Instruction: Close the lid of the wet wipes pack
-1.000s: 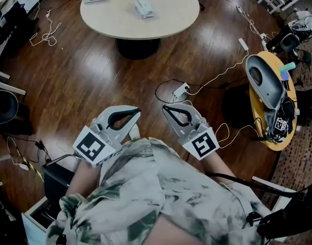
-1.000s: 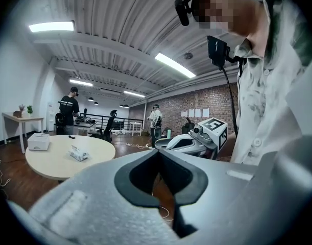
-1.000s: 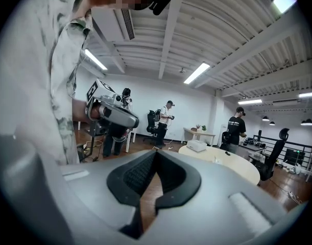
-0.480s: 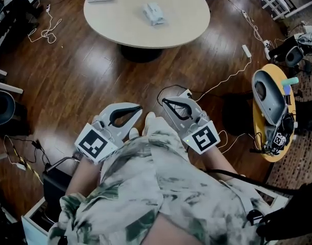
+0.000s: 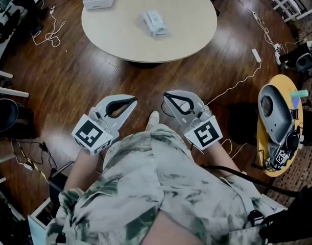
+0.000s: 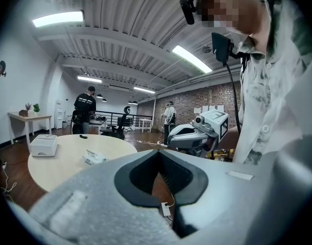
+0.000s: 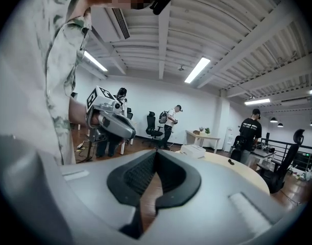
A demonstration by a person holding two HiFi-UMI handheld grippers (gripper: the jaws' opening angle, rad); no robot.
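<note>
Table point(image 5: 196, 32) now nearer, one wipes pack point(image 5: 154, 23); left gripper point(image 5: 131, 104) and right gripper point(image 5: 167, 95) closed.

The head camera looks steeply down from above the person to the wood floor point(image 5: 94, 75), with the round table point(image 5: 191, 14) ahead. The gripper cameras sit low and face level, close along the left tongs point(image 6: 158, 154) and right tongs point(image 7: 156, 153). Both show the table and the other tongs.

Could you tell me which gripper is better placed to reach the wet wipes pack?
Right, marginally: the right gripper sits slightly nearer the wet wipes pack on the table; both are shut, empty and far off.
</note>
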